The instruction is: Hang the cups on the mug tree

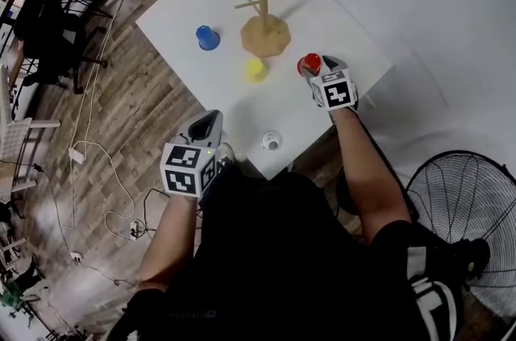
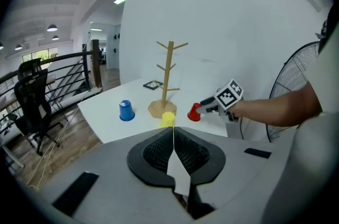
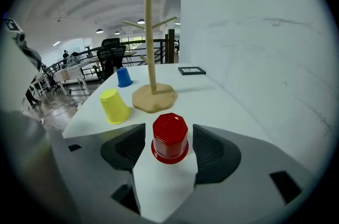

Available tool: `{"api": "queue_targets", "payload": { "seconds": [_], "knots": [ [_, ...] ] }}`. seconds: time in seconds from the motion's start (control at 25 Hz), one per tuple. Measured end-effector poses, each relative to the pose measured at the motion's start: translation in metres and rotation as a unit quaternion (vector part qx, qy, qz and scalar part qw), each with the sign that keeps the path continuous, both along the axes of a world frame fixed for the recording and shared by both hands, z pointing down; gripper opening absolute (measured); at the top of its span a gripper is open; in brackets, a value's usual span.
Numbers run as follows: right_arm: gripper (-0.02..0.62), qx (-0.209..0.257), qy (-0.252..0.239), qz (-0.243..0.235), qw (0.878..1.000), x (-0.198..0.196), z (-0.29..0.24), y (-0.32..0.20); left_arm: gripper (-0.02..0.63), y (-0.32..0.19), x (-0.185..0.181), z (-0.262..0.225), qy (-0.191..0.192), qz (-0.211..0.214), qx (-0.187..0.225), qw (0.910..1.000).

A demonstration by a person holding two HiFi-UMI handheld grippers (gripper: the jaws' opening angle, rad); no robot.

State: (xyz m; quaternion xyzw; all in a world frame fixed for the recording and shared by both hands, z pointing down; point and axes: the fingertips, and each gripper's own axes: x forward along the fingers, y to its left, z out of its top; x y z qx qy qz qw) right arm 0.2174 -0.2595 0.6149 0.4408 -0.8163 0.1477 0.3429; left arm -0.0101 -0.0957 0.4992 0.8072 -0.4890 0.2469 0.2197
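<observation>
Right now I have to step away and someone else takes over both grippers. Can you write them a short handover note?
Left gripper: jaws shut, empty, held back at the table's near edge.
Right gripper: jaws open on either side of the red cup, pads not touching it.
Things: red cup, yellow cup and blue cup all stand upside down on the white table around the mug tree.
Done: nothing is hung yet; every peg is bare.
Left: probably close on the red cup, hang it, then do the yellow and blue cups.
</observation>
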Motion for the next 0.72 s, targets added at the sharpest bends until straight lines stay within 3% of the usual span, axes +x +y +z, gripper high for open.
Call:
{"api": "queue_targets", "payload": {
  "seconds": [0.2, 0.52, 0.72],
  "knots": [
    [0.256, -0.017, 0.019, 0.018, 0.999, 0.003, 0.011, -0.007, 0.017, 0.002, 0.001, 0.001, -0.008, 0.043, -0.006, 0.999],
    [0.224, -0.013, 0.028, 0.037, 0.999, -0.002, 0.006, 0.0, 0.017, -0.004, -0.016, 0.006, 0.003, 0.074, -0.015, 0.9971],
    [0.224, 0.021, -0.018, 0.062, 0.998, -0.01, -0.027, 0.007, 0.017, -0.016, -0.022, 0.0, 0.01, 0.088, -0.004, 0.9961]
  ]
}}
